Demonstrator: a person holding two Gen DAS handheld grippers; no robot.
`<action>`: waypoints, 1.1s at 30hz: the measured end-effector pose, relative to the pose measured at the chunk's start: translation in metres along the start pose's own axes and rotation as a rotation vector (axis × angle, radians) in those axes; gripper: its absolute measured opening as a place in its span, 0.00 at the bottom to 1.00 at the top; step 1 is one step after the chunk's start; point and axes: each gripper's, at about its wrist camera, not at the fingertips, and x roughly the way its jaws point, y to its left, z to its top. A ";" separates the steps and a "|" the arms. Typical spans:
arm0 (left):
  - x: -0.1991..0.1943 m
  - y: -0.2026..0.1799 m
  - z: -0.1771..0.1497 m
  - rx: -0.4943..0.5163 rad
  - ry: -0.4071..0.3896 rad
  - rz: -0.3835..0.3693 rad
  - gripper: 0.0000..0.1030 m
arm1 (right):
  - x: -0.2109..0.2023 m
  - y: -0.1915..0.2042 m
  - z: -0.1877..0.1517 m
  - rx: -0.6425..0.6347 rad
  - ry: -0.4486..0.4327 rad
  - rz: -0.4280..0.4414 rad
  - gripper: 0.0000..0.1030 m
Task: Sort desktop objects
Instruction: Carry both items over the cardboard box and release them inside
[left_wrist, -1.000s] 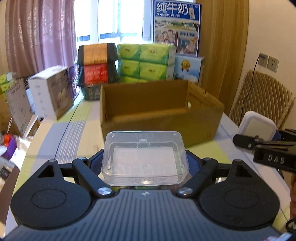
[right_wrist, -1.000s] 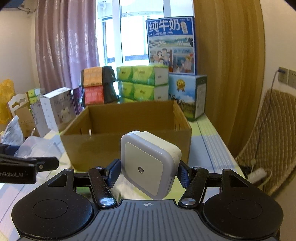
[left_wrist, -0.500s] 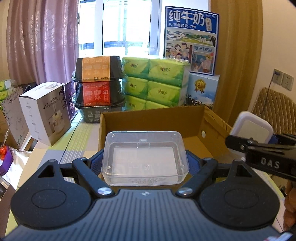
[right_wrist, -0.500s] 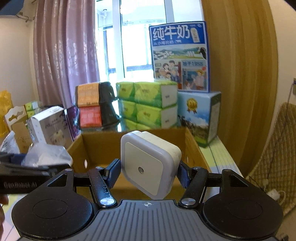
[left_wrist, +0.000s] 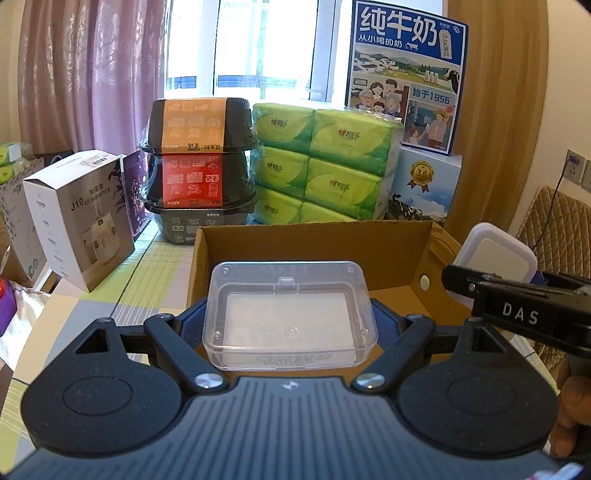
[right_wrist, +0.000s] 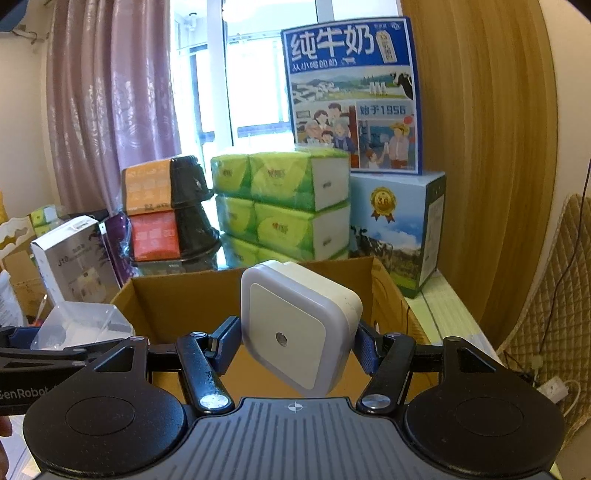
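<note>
Left gripper (left_wrist: 290, 325) clamped on a clear plastic case (left_wrist: 290, 314), held level over the near wall of the open cardboard box (left_wrist: 317, 243) — blue pads pressed to both short sides. Right gripper (right_wrist: 295, 343) closed on a white square night light (right_wrist: 295, 325), tilted, likewise held above the box's near edge and to the right of the case. Beyond the box's far wall — stacked green tissue packs (left_wrist: 325, 173), black food containers (left_wrist: 199, 166) and a blue milk carton box (left_wrist: 406, 77).

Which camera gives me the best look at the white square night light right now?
The right wrist view: the white square night light fills its centre, gripped by the right gripper, front face and sensor visible. The left wrist view shows only its upper part behind that gripper's finger.
</note>
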 end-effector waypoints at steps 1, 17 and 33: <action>0.002 0.000 0.000 0.002 0.002 -0.004 0.82 | 0.002 -0.001 -0.001 0.004 0.004 -0.002 0.59; 0.009 0.015 -0.001 -0.056 0.016 0.007 0.85 | 0.010 0.000 -0.002 0.034 0.009 0.022 0.59; 0.014 0.021 -0.012 -0.033 0.051 0.018 0.87 | 0.022 0.001 -0.010 0.019 -0.029 0.023 0.88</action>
